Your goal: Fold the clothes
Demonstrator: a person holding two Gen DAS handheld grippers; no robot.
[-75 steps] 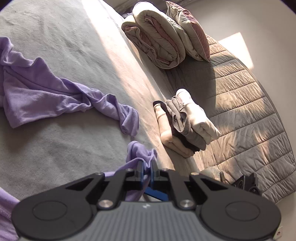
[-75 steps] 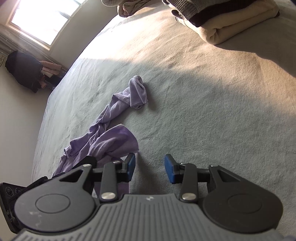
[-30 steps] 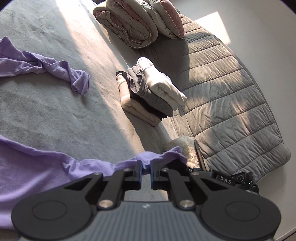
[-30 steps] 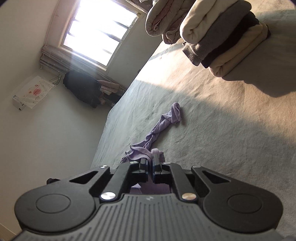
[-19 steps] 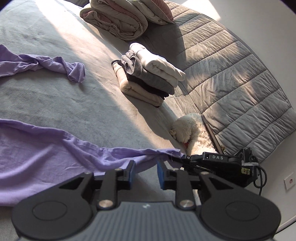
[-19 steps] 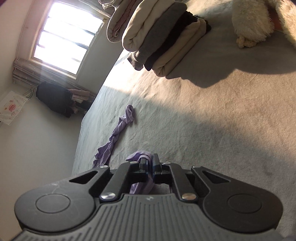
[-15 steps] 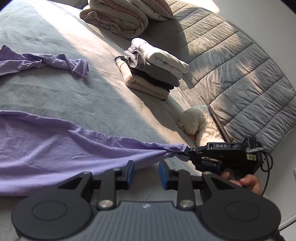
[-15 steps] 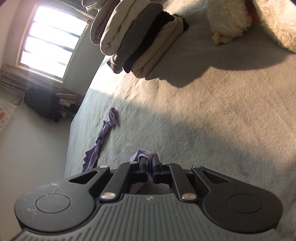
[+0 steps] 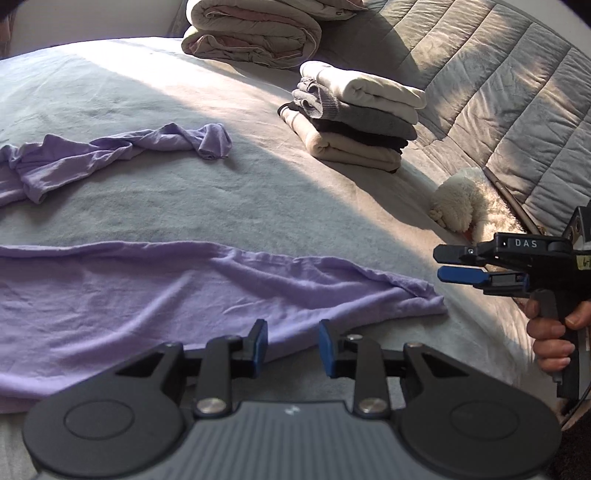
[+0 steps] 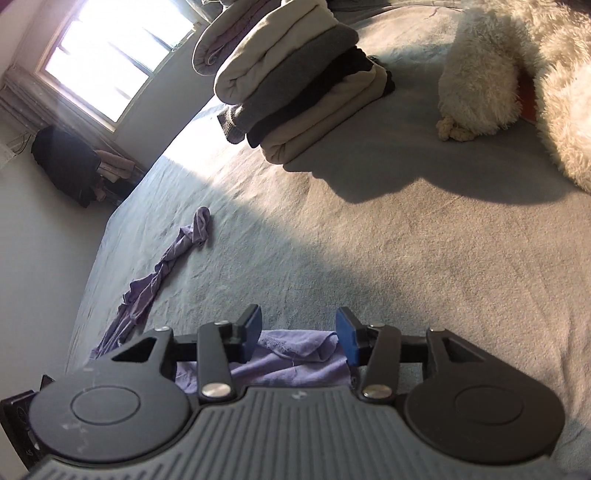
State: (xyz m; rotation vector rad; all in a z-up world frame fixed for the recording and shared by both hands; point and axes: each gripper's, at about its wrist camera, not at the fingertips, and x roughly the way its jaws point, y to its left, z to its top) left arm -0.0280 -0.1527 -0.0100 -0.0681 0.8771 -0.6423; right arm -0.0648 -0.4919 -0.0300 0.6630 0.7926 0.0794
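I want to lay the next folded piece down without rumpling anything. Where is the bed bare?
Bare grey bedspread lies between the spread lilac garment and its twisted lilac sleeve, running right toward the fluffy white plush toy. More lies left of the stack of folded clothes. It is crowded near the quilted grey headboard: stack, rolled duvet, toy.

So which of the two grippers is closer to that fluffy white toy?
Right. The right gripper is just below the fluffy white toy, off the purple shirt's corner; the left gripper sits further back over the hem.
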